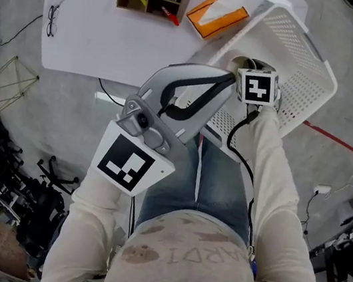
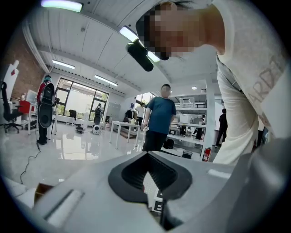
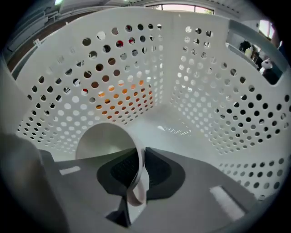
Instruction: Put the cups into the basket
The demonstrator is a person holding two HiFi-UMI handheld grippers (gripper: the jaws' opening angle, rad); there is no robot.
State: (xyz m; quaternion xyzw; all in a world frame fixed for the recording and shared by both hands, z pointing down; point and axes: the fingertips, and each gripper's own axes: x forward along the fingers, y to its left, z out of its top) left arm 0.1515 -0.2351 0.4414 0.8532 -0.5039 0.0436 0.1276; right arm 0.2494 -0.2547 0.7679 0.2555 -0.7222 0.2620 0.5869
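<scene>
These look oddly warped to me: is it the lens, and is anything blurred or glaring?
Both gripper views are fisheye with dark corners: the right gripper view bows the basket walls and softens the near cup rim; the left gripper view curves the ceiling, where light strips glare; the head view is evenly lit.

From overhead we look steeply down on the basket (image 1: 306, 58), our right gripper view sits close inside it, and our left one faces upward, away from it.

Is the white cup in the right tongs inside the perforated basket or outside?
Inside. The right tongs pinch the wall of the white cup, and the walls of the white perforated plastic basket surround it.
</scene>
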